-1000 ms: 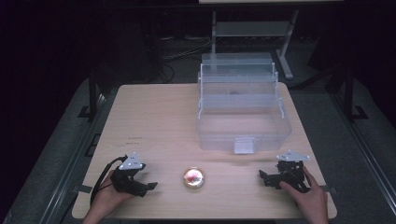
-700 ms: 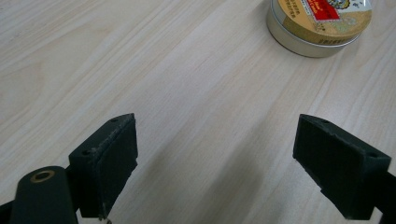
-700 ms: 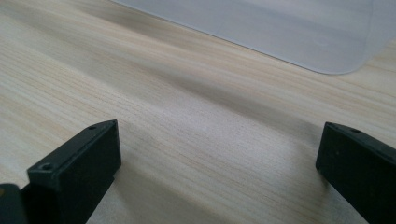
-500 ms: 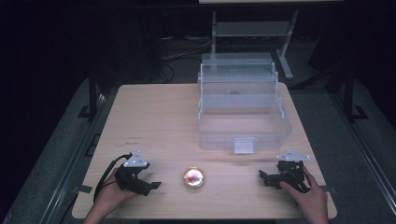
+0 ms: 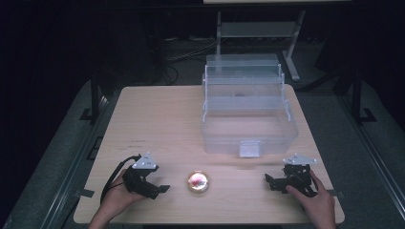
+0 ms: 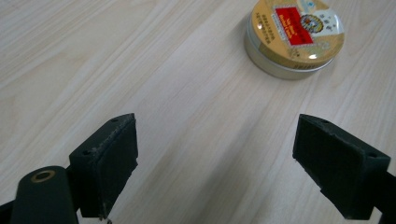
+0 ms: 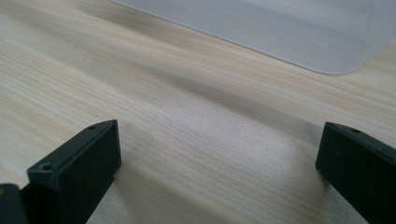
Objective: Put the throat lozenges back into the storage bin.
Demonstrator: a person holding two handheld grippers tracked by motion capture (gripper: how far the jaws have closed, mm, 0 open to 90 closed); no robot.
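Wooden table (image 5: 157,124) bears one tin (image 5: 197,182), one seemingly empty clear box (image 5: 248,114), two wide-open, empty claws.

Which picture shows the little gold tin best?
The left gripper view: the gold tin sits close, its red label clear. In the high view it is a small shiny disc on the table.

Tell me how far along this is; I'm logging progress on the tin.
Done: nothing visibly. The round tin sits lidded on the table, outside the clear box. In hand: nothing; left gripper and right gripper are open, empty. Left: grasping it.
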